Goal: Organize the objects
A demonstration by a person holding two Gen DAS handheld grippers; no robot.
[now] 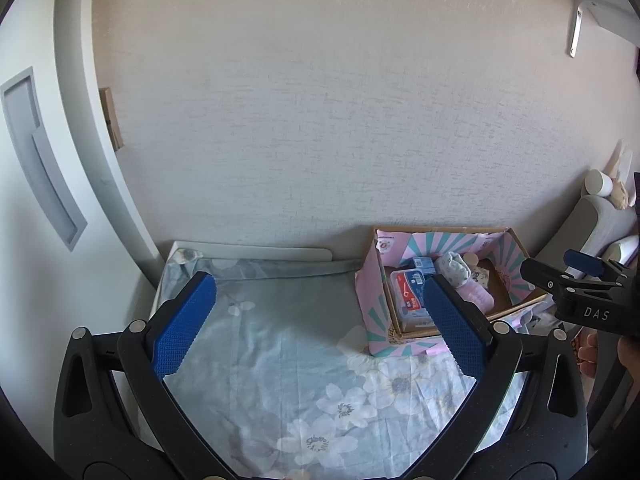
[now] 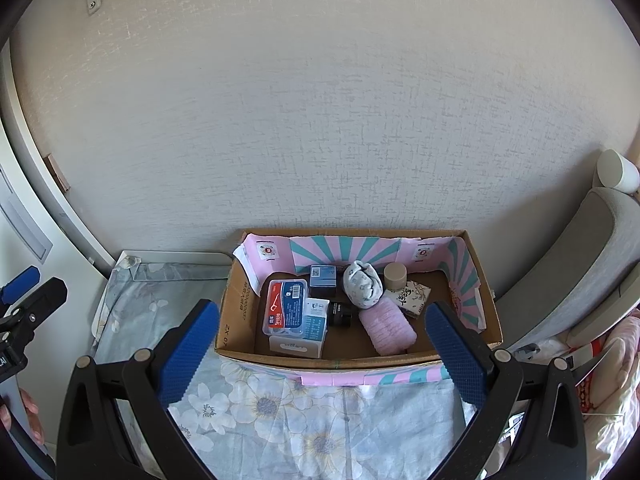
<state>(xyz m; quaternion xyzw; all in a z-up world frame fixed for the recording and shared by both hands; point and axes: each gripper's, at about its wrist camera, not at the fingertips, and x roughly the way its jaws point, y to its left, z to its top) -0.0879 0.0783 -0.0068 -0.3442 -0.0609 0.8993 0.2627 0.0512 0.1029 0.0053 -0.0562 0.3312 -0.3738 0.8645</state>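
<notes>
A cardboard box [image 2: 236, 304] lined with pink and teal paper stands against the wall on the flowered cloth [image 2: 304, 420]. In it lie a clear floss-pick case [image 2: 285, 307], a white and blue carton [image 2: 313, 322], a dark blue box [image 2: 322, 277], a small black object [image 2: 339, 314], a rolled pale sock [image 2: 362, 283], a pink folded cloth [image 2: 387, 330], a beige-capped jar [image 2: 395, 275] and a patterned card [image 2: 414, 294]. My right gripper [image 2: 320, 344] is open and empty in front of the box. My left gripper [image 1: 316, 320] is open and empty over bare cloth [image 1: 280, 360], left of the box [image 1: 376, 320].
A white wall runs behind the table. A grey padded chair [image 2: 580, 264] stands to the right, with pink fabric [image 2: 616, 380] below it. A white door frame [image 1: 92, 160] is at the left. A white tray edge [image 1: 256, 251] lies along the wall behind the cloth.
</notes>
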